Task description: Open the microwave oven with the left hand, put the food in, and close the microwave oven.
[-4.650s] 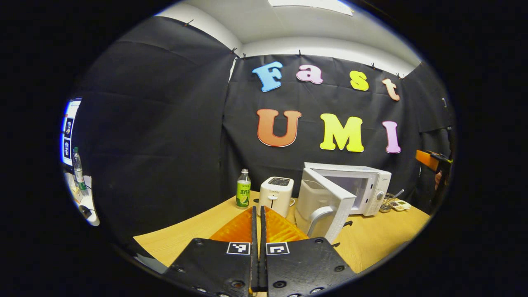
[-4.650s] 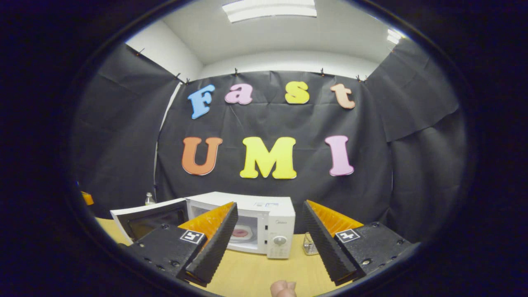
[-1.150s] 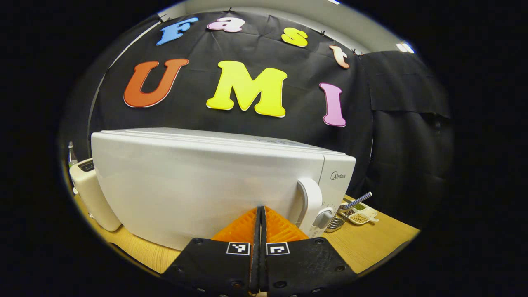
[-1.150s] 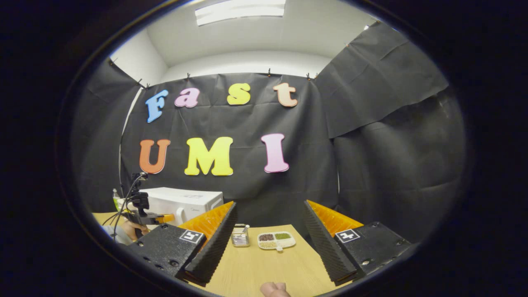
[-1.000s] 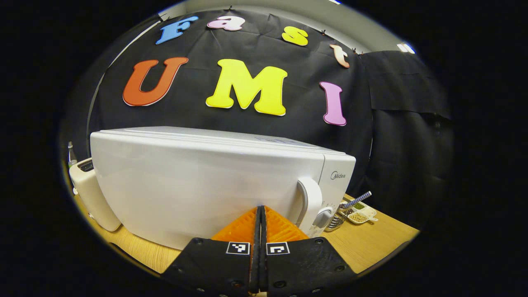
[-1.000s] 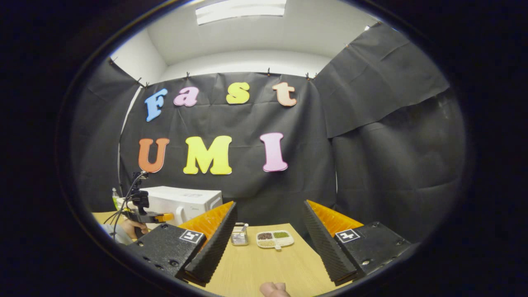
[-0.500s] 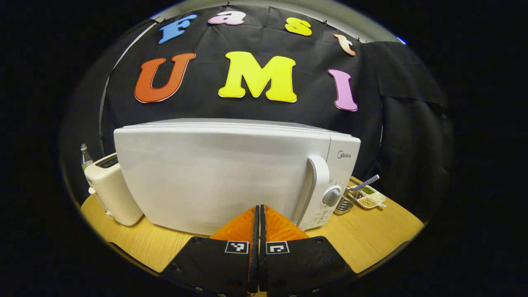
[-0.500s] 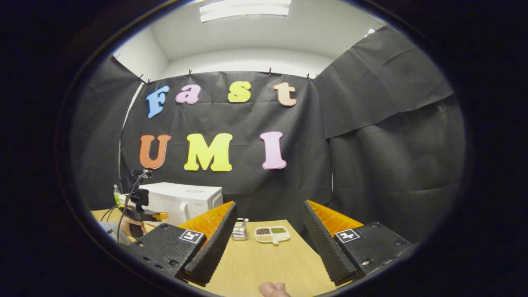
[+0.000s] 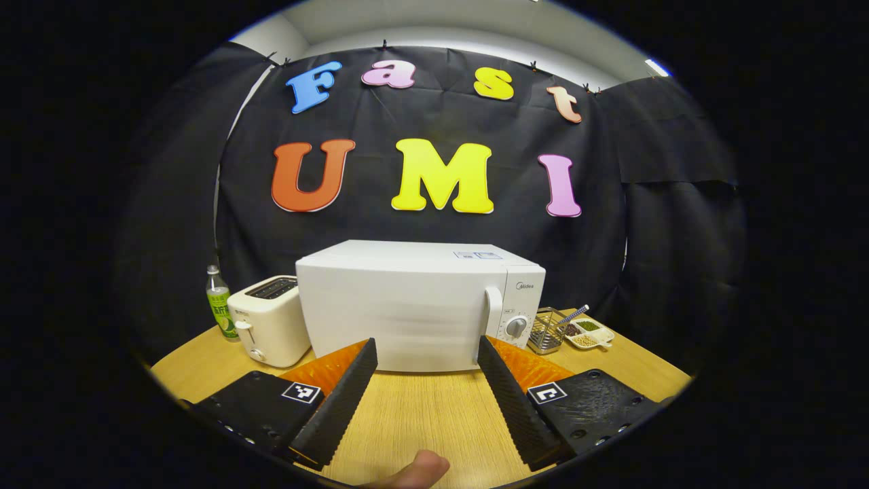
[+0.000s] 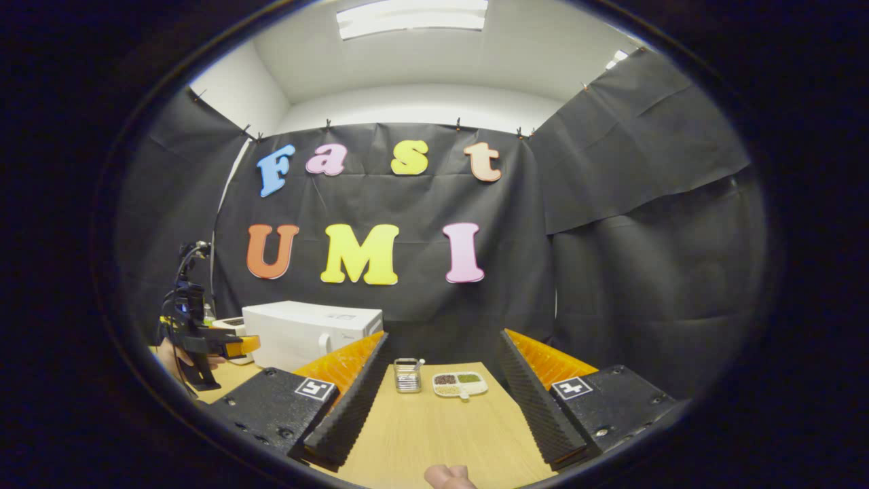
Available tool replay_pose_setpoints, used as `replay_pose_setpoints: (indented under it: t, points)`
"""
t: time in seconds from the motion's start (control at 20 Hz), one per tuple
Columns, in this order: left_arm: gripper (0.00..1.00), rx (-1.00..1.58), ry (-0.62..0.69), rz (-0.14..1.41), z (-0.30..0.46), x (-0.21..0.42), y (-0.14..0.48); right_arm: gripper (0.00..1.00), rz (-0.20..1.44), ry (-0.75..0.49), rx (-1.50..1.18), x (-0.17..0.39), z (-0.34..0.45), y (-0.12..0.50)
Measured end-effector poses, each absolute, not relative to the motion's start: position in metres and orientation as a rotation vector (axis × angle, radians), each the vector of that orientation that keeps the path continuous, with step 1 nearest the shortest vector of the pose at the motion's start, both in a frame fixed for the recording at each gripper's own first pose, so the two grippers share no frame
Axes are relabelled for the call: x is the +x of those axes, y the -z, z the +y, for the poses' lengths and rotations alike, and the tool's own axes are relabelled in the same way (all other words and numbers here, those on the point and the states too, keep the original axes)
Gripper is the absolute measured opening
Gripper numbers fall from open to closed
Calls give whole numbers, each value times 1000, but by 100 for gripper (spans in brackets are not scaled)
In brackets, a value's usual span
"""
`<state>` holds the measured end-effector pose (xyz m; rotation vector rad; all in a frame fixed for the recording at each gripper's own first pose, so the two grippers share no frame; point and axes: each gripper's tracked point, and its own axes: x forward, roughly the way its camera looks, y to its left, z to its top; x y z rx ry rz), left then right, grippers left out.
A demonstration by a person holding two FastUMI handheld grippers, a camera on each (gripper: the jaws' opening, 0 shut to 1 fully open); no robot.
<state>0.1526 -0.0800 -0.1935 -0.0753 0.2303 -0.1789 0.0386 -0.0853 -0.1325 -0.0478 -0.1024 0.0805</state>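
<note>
Microwave place: the microwave [image 9: 414, 305] stands in the middle of the left gripper view, on the bench [image 9: 434, 414], just beside a toaster [image 9: 268, 329] at its left; in the right gripper view it sits at the lower left.
Door: it looks closed, flush with the body; the food cannot be seen, so if it is inside is only a guess.
Which way it points: its front faces toward the left tool, its long axis runs left to right across the frame, and it stands upright.
Handle: the handle [image 9: 493, 314] is a vertical bar right of centre, beside the knob [image 9: 516, 327].
How it will handle: the body is probably heavy and stiff, the smooth shell slippery; a person would best take the handle, since the door likely swings on a hinge at the left edge.
Left tool: the left tool [image 9: 424, 380] has its fingers spread wide, holding nothing, short of the microwave.
Right tool: the right tool [image 10: 441, 390] is also spread and empty, above the bench, well apart from the microwave.
Other things: a small rack [image 9: 543, 331] and a snack dish [image 9: 589, 333] lie at the right of the microwave.
</note>
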Motion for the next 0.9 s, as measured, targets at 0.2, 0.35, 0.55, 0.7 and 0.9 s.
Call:
replay_pose_setpoints:
  t: [0.2, 0.35, 0.55, 0.7, 0.9]
  points:
    - [95, -92, 125, 196, -56, 89, 144, 100, -140, -64, -7, 17, -84, 113]
    - [95, -119, 124, 141, -50, 40, 95, 100, -121, -45, 27, 3, -84, 113]
    - [94, -86, 117, 25, -38, -17, 30, 100, -139, -48, 43, -10, -84, 104]
    - [94, -92, 106, -9, -35, -53, 17, 100, -106, -49, 1, -10, -80, 110]
    - [94, -71, 67, -19, -25, -69, 15, 100, -32, -80, 6, -10, -70, 117]
